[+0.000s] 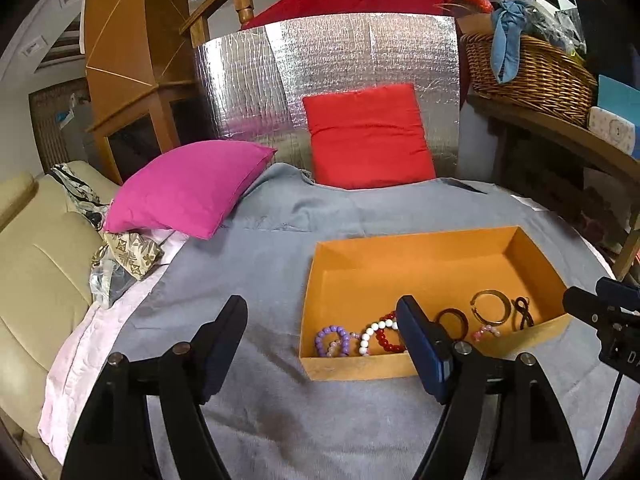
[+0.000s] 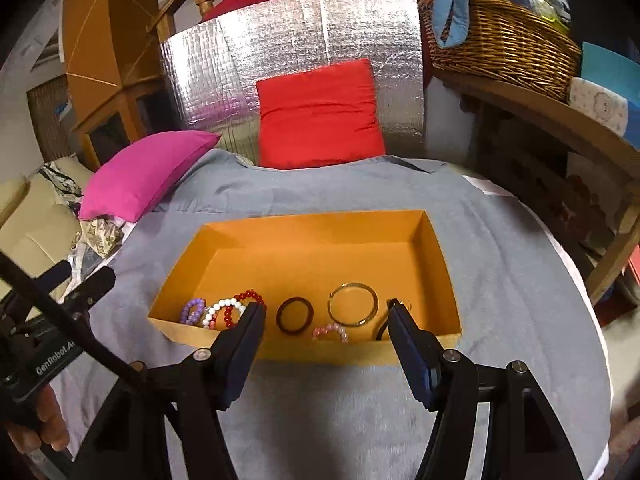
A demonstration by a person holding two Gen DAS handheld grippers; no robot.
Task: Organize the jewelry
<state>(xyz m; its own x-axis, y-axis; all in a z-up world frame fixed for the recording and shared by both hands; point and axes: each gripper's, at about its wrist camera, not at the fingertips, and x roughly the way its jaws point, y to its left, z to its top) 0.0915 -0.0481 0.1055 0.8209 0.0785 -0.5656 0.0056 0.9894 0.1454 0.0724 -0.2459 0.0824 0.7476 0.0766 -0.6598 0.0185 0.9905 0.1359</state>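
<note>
An open orange box (image 1: 416,248) (image 2: 320,232) sits on the grey cloth. Along its near wall lie a purple bead bracelet (image 1: 331,339) (image 2: 192,310), a white bead bracelet (image 2: 222,309), a red bead bracelet (image 2: 250,297), a dark ring bangle (image 2: 295,315), a gold bangle (image 2: 353,305), a small pink bead bracelet (image 2: 330,332) and a black loop (image 1: 523,312). My left gripper (image 1: 322,312) is open and empty, left of and just before the box. My right gripper (image 2: 326,312) is open and empty, over the box's near wall.
A pink cushion (image 1: 188,188) and a red cushion (image 1: 368,136) lie at the back of the cloth. A foil panel (image 1: 320,80) stands behind them. A wicker basket (image 1: 528,76) sits on a wooden shelf at right. A beige sofa (image 1: 36,272) is at left.
</note>
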